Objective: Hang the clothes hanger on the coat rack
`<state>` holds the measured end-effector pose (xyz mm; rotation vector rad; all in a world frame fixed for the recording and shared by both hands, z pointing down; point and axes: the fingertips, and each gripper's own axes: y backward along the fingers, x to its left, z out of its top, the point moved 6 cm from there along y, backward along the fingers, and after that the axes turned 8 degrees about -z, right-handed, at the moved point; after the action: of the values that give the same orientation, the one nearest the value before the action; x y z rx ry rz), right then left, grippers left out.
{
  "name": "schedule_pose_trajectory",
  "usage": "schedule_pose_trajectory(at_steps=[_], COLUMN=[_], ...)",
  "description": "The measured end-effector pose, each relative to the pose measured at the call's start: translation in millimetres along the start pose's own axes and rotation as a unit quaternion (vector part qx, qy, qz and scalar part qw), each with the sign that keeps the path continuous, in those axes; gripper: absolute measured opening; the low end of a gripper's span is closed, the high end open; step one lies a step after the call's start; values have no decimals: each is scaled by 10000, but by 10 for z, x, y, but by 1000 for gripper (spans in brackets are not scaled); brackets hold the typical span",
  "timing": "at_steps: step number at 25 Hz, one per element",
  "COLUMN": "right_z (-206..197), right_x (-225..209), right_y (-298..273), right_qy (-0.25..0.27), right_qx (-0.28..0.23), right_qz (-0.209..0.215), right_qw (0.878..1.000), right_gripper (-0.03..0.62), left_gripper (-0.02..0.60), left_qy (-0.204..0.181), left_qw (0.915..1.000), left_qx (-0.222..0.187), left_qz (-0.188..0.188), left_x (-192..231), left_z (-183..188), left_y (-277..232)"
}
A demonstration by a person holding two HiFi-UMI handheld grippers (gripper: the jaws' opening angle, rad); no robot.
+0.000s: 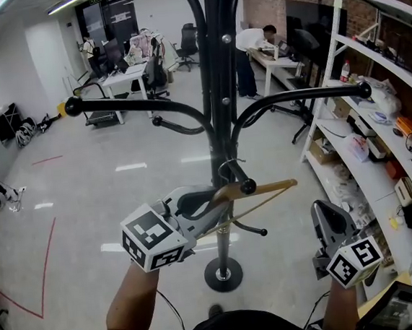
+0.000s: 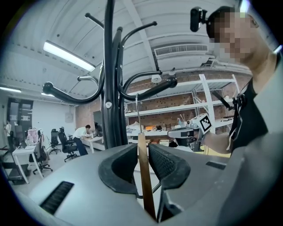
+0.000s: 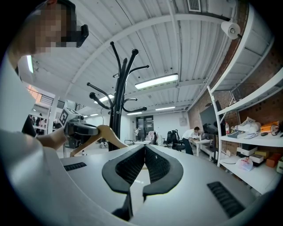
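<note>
A black coat rack [image 1: 215, 109] stands right in front of me, its curved arms spreading left and right. My left gripper [image 1: 213, 196] is shut on the wooden clothes hanger [image 1: 266, 189], which lies roughly level. The hanger's wire hook [image 1: 228, 168] sits at a short lower peg [image 1: 246, 186] of the rack. In the left gripper view the wooden bar [image 2: 145, 176] stands pinched between the pads, and the wire [image 2: 138, 115] rises toward the rack's arm [image 2: 150, 90]. My right gripper [image 1: 329, 221] hangs lower right, shut and empty, its tips meeting [image 3: 143, 148]. It looks toward the hanger [image 3: 106, 132].
White shelving [image 1: 378, 144] loaded with boxes and small items runs along the right wall. The rack's round base [image 1: 224, 275] rests on the glossy floor. Desks, office chairs and a person [image 1: 252, 44] bent over a table are far behind. Red tape [image 1: 49, 263] marks the floor at left.
</note>
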<state>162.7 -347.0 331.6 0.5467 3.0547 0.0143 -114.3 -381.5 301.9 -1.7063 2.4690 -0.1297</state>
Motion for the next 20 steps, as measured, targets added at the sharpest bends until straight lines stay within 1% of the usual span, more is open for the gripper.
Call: schedule_pose_trajectory(at_steps=[1, 3, 4, 7, 11, 13, 14, 15, 17, 19, 20], right_z=[0, 14, 25, 50, 63, 57, 51, 44, 37, 33, 32], right_x=[0, 5, 12, 51, 88, 106, 116, 125, 138, 154, 161], right_y=[2, 8, 9, 13, 12, 11, 15, 23, 41, 58, 70], right_qy=[-3, 0, 6, 22, 58, 72, 74, 72, 62, 52, 46], right_qx=[0, -23, -39, -75, -62, -49, -42, -37, -35, -37, -38], right_qz=[10, 38, 59, 141, 237, 296, 329, 359, 417, 502, 551], right_qw=[10000, 10000, 10000, 9999, 9997, 9995, 9994, 9993, 9991, 9987, 9985], right_gripper=[5, 5, 5, 5, 5, 5, 5, 5, 5, 5, 5], left_gripper=[59, 113, 129, 132, 133, 133, 132, 82, 39, 0, 0], left_qy=[-16, -26, -26, -60, -66, -58, -58, -53, -10, 104, 173], left_qw=[10000, 9997, 9994, 9972, 9892, 9831, 9787, 9736, 9649, 9606, 9600], left_qx=[-58, -188, -247, -508, -1041, -1370, -1572, -1764, -1998, -2049, -2016], left_qz=[55, 177, 249, 548, 1032, 1212, 1322, 1450, 1702, 1876, 1938], left_x=[2, 17, 27, 29, -60, -155, -229, -312, -452, -564, -624], left_z=[11, 39, 53, 109, 174, 178, 177, 173, 139, 70, 33], left_y=[21, 75, 106, 250, 532, 692, 782, 868, 985, 1039, 1052])
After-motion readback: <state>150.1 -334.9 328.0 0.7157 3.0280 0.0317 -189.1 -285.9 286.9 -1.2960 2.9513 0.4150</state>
